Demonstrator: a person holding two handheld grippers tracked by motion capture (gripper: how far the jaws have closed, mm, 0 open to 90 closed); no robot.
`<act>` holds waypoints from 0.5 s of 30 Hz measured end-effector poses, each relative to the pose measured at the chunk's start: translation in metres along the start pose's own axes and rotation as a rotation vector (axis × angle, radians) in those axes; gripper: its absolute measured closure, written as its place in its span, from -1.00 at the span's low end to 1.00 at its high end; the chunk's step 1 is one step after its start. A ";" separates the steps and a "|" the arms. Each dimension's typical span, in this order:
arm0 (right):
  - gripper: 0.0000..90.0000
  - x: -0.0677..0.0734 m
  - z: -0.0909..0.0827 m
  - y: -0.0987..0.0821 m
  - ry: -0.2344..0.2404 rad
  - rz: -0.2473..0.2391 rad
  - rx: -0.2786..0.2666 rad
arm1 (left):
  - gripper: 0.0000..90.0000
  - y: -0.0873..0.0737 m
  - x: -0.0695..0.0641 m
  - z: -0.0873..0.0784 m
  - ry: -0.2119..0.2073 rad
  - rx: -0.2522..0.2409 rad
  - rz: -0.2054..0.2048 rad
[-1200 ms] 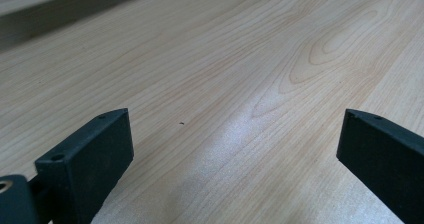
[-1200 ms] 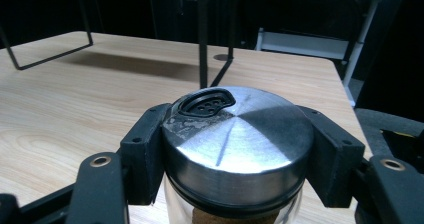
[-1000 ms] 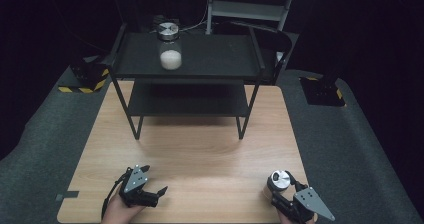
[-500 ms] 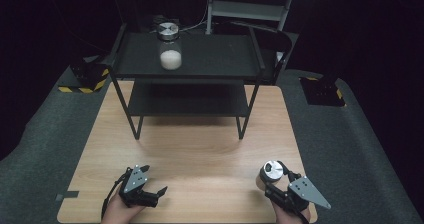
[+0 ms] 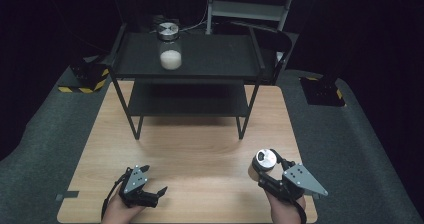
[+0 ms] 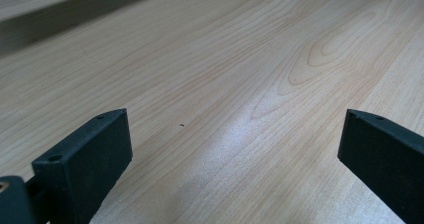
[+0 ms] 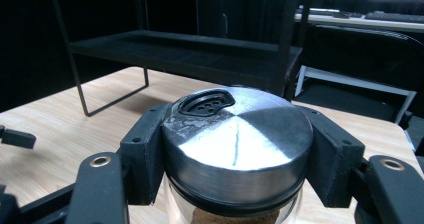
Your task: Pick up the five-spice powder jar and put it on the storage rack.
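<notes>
brushed steel catches the light on the lid of the shaker jar (image 7: 235, 149), which the right claw (image 5: 270, 171) has clamped between its black jaws just under the lid's rim, at the front right of the table (image 5: 200, 149) and, as far as i can tell, raised a little off the wood. glass below the lid, with something brown and grainy inside, so i'd judge it fairly light but breakable, and smooth enough to slide if the grip slackens; the neck right beneath the lid looks like the sound place to take it, since the rim gives the jaws a ledge to catch on. a small black sprinkle opening with holes (image 7: 207, 103) sits at the lid's far edge, so tipping it could spill. the left claw (image 5: 145, 186) rests low at the front left, jaws spread wide with nothing but bare wood between them. further out stands the black two-tier shelf (image 5: 210, 59), and on its top tier a second jar (image 5: 170, 46) with a steel lid and white contents. no label, brand or writing can be read on either jar.
</notes>
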State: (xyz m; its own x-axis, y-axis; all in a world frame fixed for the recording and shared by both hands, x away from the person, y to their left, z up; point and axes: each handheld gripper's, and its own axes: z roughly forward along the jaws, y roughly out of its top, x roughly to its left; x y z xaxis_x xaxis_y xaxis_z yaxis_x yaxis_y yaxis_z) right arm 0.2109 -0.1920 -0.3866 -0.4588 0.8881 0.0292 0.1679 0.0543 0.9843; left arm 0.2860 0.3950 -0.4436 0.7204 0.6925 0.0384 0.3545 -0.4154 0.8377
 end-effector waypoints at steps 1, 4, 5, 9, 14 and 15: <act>-0.21 0.001 0.002 0.003 0.004 0.001 -0.001 | -0.98 0.000 0.000 0.000 0.001 0.000 0.000; -0.21 0.003 0.007 0.010 0.013 0.005 -0.004 | -0.98 0.000 0.000 0.000 0.001 0.001 0.002; -0.21 0.004 0.009 0.012 0.017 0.007 -0.006 | -0.98 0.000 0.000 0.000 0.001 -0.001 0.001; -0.21 0.006 0.018 0.022 0.028 0.018 -0.009 | -0.98 -0.001 0.000 0.000 0.001 -0.004 -0.004; -0.21 0.007 0.029 0.032 0.043 0.032 -0.017 | -0.98 -0.001 -0.001 -0.001 0.003 -0.004 0.006; -0.21 0.007 0.031 0.034 0.045 0.033 -0.018 | -0.98 -0.001 -0.001 -0.001 0.003 -0.005 0.007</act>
State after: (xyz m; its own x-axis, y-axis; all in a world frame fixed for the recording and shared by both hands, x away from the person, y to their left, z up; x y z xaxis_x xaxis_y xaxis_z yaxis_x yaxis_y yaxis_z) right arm 0.2403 -0.1695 -0.3581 -0.4923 0.8677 0.0689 0.1677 0.0169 0.9857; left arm 0.2847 0.3953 -0.4440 0.7210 0.6914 0.0454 0.3470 -0.4170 0.8400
